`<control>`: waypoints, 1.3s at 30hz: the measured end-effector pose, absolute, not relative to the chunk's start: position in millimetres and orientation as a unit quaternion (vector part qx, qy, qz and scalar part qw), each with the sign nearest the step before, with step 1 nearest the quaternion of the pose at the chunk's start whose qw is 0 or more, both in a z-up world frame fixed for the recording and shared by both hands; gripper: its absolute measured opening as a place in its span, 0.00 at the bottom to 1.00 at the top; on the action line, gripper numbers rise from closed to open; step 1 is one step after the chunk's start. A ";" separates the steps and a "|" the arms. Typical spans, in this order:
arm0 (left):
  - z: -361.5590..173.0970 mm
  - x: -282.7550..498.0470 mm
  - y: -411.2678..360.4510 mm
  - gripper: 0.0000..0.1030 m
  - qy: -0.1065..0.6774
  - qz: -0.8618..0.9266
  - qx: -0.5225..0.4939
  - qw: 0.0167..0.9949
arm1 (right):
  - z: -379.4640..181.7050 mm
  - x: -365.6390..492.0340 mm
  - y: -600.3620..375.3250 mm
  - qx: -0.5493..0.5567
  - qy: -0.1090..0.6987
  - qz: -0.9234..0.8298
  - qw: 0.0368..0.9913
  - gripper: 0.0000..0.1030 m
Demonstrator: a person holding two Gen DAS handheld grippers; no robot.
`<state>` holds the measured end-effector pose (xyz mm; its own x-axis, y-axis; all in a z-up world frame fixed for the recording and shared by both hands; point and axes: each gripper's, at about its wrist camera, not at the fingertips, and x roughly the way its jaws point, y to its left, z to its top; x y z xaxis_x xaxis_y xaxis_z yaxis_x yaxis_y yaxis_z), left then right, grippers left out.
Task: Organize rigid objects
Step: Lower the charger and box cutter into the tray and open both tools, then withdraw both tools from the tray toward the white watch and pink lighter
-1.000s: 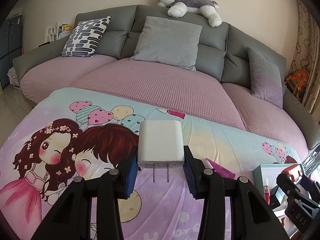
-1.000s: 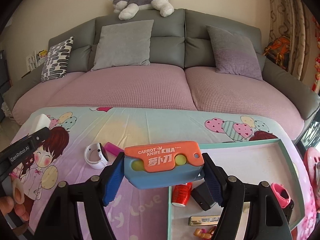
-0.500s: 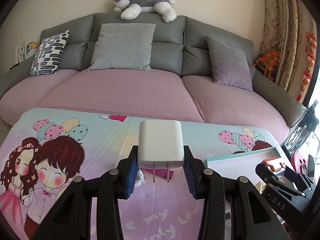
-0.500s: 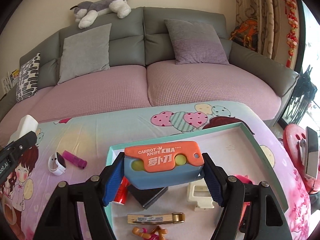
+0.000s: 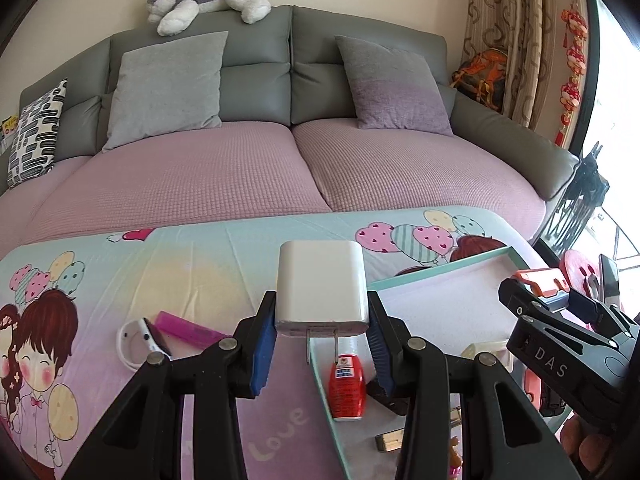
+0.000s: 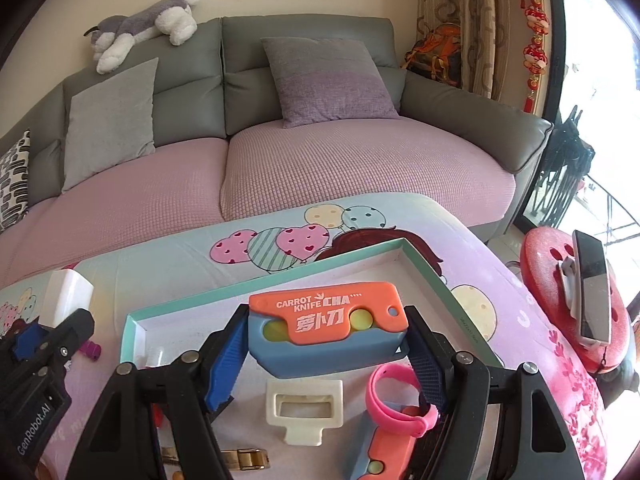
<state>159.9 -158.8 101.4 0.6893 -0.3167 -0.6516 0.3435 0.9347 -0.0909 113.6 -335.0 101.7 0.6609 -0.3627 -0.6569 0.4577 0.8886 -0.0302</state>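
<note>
Behind both grippers stands a grey sofa with pink covers; below them lies a table cloth with cartoon pictures. In the left gripper (image 5: 322, 330) a white charger (image 5: 321, 285) is clamped, prongs toward the camera, and just below and to the right of it begins the teal tray (image 5: 440, 270). The right gripper (image 6: 326, 350) grips an orange-and-blue carrot knife (image 6: 328, 330) directly above the tray floor. This looks like the carrying step. Next, I think, each hand must lower its object to a free place in the tray and open the jaws.
</note>
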 end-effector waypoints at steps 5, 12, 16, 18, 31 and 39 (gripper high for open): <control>89.8 161.3 -184.4 0.43 0.358 -0.201 0.029 0.911 | 96.6 113.1 -349.1 0.073 0.350 -0.248 0.900 0.74; 72.7 166.4 -199.5 0.43 0.375 -0.208 0.046 0.902 | 82.5 118.2 -359.8 0.083 0.371 -0.253 0.889 0.74; 66.6 169.6 -199.2 0.43 0.384 -0.204 0.051 0.899 | 73.6 121.4 -360.4 0.084 0.383 -0.249 0.885 0.74; 64.3 170.9 -197.4 0.43 0.389 -0.200 0.050 0.898 | 70.3 122.5 -361.2 0.086 0.387 -0.248 0.884 0.74; 68.8 170.9 -190.8 0.44 0.395 -0.190 0.051 0.897 | 68.8 122.2 -359.3 0.089 0.392 -0.238 0.884 0.74; 79.8 167.9 -177.2 0.54 0.395 -0.172 0.045 0.901 | 75.1 118.6 -357.4 0.101 0.390 -0.227 0.886 0.74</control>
